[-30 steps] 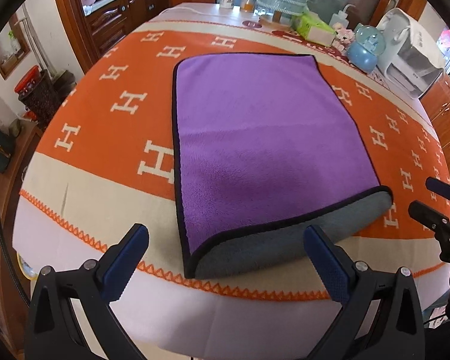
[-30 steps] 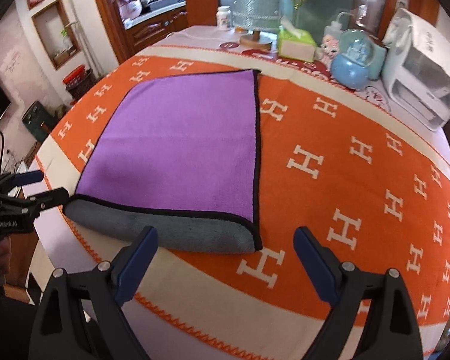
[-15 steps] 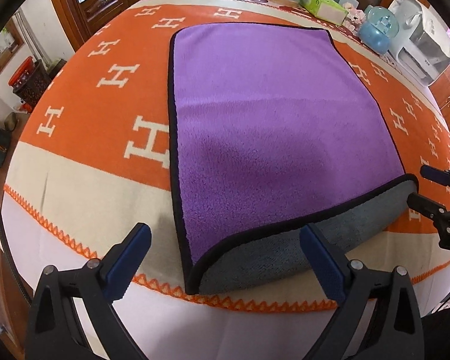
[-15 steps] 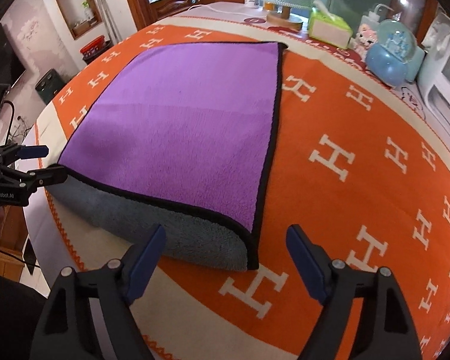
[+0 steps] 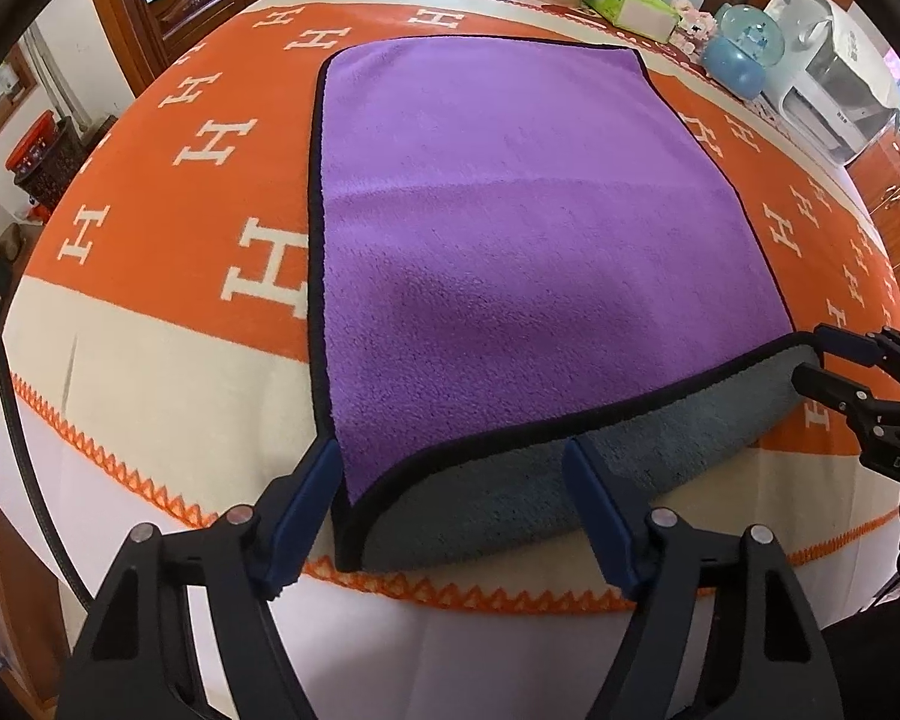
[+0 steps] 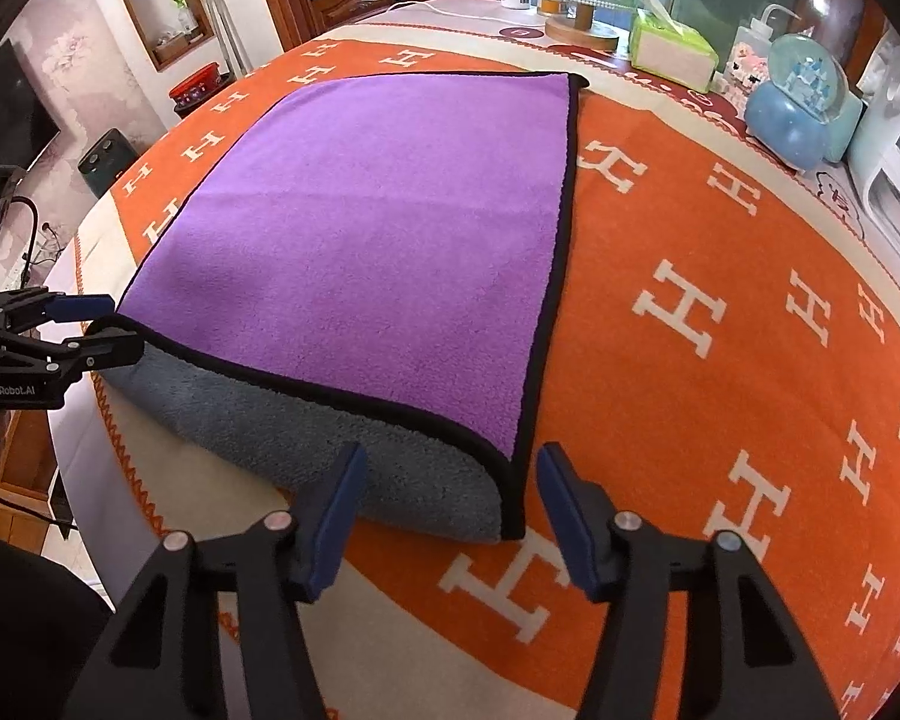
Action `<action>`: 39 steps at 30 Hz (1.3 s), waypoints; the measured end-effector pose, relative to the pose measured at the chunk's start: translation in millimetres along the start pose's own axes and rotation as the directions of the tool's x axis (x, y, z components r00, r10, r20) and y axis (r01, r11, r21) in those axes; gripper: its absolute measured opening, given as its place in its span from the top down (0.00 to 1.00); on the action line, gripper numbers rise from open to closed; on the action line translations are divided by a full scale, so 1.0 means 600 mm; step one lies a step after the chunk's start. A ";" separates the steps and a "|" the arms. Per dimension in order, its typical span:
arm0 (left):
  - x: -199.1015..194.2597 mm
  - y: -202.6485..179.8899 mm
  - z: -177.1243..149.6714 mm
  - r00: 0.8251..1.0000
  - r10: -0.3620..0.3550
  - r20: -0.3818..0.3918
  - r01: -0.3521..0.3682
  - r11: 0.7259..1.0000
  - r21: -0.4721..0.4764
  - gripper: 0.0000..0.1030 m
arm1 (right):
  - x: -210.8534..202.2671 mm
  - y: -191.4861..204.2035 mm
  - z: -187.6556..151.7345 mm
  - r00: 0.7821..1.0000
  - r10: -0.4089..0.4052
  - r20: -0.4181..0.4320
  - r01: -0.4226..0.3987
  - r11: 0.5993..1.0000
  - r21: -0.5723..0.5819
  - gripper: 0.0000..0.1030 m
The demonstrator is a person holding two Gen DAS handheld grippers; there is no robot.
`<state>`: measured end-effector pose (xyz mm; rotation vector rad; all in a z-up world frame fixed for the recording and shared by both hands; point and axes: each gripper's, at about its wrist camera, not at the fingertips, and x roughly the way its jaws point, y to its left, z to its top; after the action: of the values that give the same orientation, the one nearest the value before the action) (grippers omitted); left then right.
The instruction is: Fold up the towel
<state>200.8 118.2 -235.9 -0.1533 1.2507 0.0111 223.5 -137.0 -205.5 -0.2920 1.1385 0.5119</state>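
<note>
Towel (image 5: 540,252): soft, limp, light. Left claw (image 5: 450,513) and right claw (image 6: 447,513) both apart; grip the near corners at the hem.

Your towel (image 5: 510,228) lies on the blanket (image 5: 168,372) covering the surface, filling the centre of the left wrist frame. Your left gripper (image 5: 450,498) sits at bottom centre, its jaws either side of the towel's near left corner. Your right gripper (image 6: 447,510) straddles the near right corner. At upper right stand a tissue box (image 6: 672,51), a snow globe (image 6: 795,108) and an appliance (image 5: 834,96).
</note>
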 end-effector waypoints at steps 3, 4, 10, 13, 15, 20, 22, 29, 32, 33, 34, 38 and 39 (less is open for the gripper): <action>-0.003 -0.001 -0.004 1.000 -0.014 0.003 0.014 1.000 -0.007 0.38 | -0.001 0.003 -0.002 1.000 0.003 0.001 -0.003 1.000 -0.003 0.51; -0.004 0.000 -0.005 1.000 -0.013 0.003 0.013 1.000 -0.008 0.41 | -0.001 0.005 -0.002 1.000 -0.001 0.000 0.001 1.000 -0.006 0.52; -0.013 0.008 -0.012 1.000 -0.027 0.013 0.027 0.999 -0.028 0.53 | -0.006 0.006 -0.005 1.000 -0.012 0.006 0.012 1.000 -0.007 0.63; -0.016 0.010 -0.013 0.999 -0.029 0.016 0.030 0.999 -0.034 0.61 | -0.006 0.006 -0.007 1.000 -0.017 0.005 0.017 1.000 -0.009 0.67; -0.016 0.011 -0.014 0.999 -0.028 0.016 0.028 0.999 -0.036 0.65 | -0.007 0.007 -0.008 1.000 -0.020 0.005 0.020 1.000 -0.010 0.70; -0.016 0.017 -0.017 0.999 -0.046 0.015 0.047 0.997 -0.054 0.80 | -0.010 0.008 -0.010 1.000 -0.029 0.006 0.029 1.000 -0.009 0.77; -0.015 0.019 -0.017 0.999 -0.051 0.011 0.051 0.997 -0.061 0.86 | -0.010 0.007 -0.010 0.999 -0.033 0.006 0.033 0.999 -0.008 0.81; -0.016 0.027 -0.022 0.999 -0.050 0.010 0.051 0.995 -0.083 0.93 | -0.009 0.005 -0.011 0.999 -0.049 0.000 0.049 0.999 -0.006 0.95; -0.016 0.028 -0.022 0.999 -0.051 0.011 0.052 0.995 -0.086 0.94 | -0.008 0.004 -0.010 0.999 -0.046 -0.004 0.046 0.999 -0.008 0.95; -0.016 0.028 -0.023 0.999 -0.050 0.010 0.051 0.995 -0.084 0.94 | -0.008 0.005 -0.011 0.999 -0.047 -0.003 0.047 0.999 -0.012 0.95; -0.016 0.028 -0.022 0.999 -0.047 0.010 0.048 0.996 -0.080 0.94 | -0.008 0.005 -0.011 0.999 -0.049 -0.002 0.049 0.999 -0.015 0.96; -0.019 0.027 -0.021 0.999 -0.045 0.017 0.046 0.996 -0.073 0.95 | -0.009 0.006 -0.012 0.999 -0.051 -0.001 0.051 0.999 -0.016 0.96; -0.020 0.026 -0.020 0.999 -0.048 0.020 0.049 0.996 -0.072 0.95 | -0.011 0.006 -0.011 0.999 -0.052 0.000 0.052 0.998 -0.018 0.96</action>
<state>183.9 133.1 -229.8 -0.2465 1.2283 0.0159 214.2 -138.6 -202.1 -0.3362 1.1244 0.4761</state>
